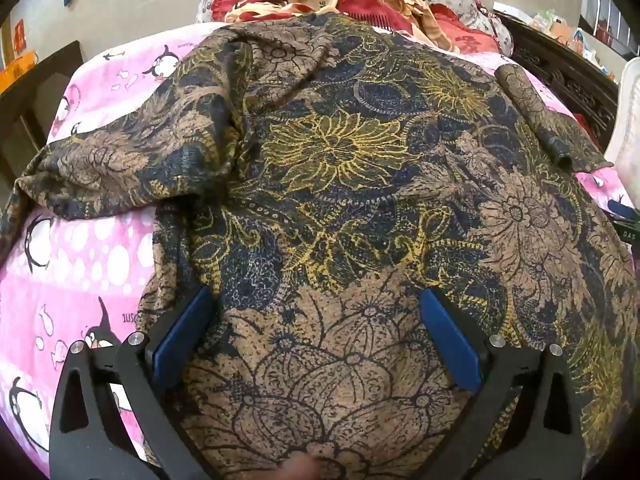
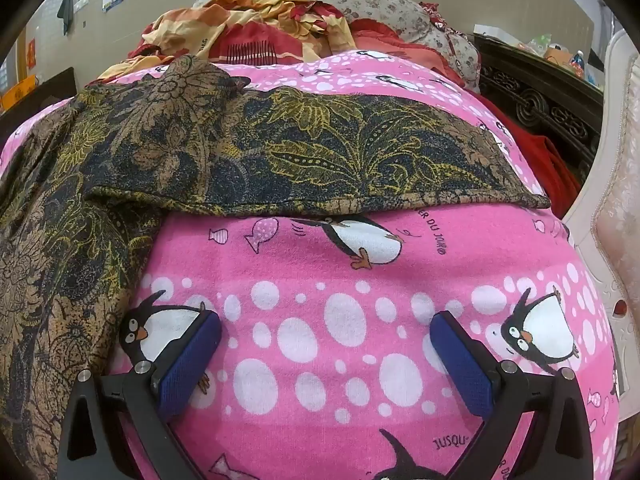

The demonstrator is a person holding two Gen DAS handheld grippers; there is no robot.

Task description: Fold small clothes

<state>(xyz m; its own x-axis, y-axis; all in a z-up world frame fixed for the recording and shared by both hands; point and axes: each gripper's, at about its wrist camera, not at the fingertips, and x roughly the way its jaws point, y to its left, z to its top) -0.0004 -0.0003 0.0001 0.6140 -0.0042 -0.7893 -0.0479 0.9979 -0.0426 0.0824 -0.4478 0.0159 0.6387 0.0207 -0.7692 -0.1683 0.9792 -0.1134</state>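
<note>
Brown floral shirt [image 1: 340,184] lies spread on the pink penguin bedsheet [image 2: 340,320], under and ahead of the left gripper [image 1: 316,312]; both grippers' fingers are spread, empty. Right gripper [image 2: 326,338] hovers beside its sleeve [image 2: 360,160]. Fabric looks soft, light; pinch the sleeve hem.

The floral top [image 1: 340,168] is thin matt cloth, kinda grainy-looking print in brown, navy and yellow. Pink penguin sheet [image 2: 360,272] under it looks like soft, slightly fuzzy cotton. Left gripper [image 1: 316,344] and right gripper [image 2: 326,360] are matt black plastic with shiny metal pins and textured blue pads [image 2: 188,364]. Dark carved headboard [image 2: 540,108] looks like glossy wood.
</note>
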